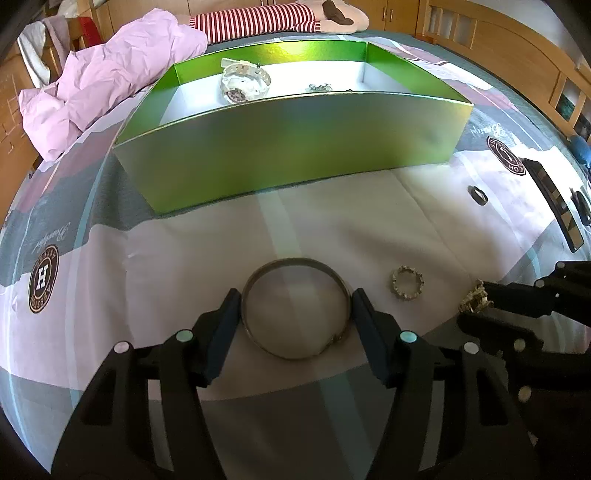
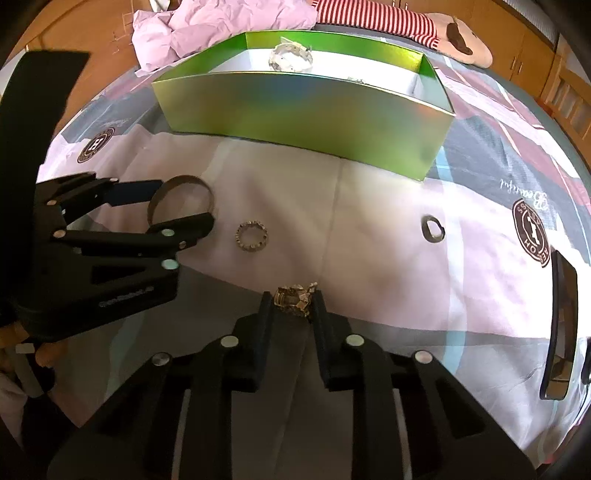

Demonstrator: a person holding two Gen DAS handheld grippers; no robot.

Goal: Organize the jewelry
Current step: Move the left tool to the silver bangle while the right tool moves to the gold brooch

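My left gripper is shut on a silver bangle, its pads pressing the ring's two sides just above the bedsheet; the bangle also shows in the right wrist view. My right gripper is shut on a small gold crumpled jewelry piece, also seen in the left wrist view. A beaded ring bracelet lies on the sheet between the grippers. A green box stands beyond, holding a white watch and small pieces.
A dark ring lies on the sheet to the right. A black mirrored case lies at the far right. A pink crumpled quilt and a striped plush toy lie behind the box.
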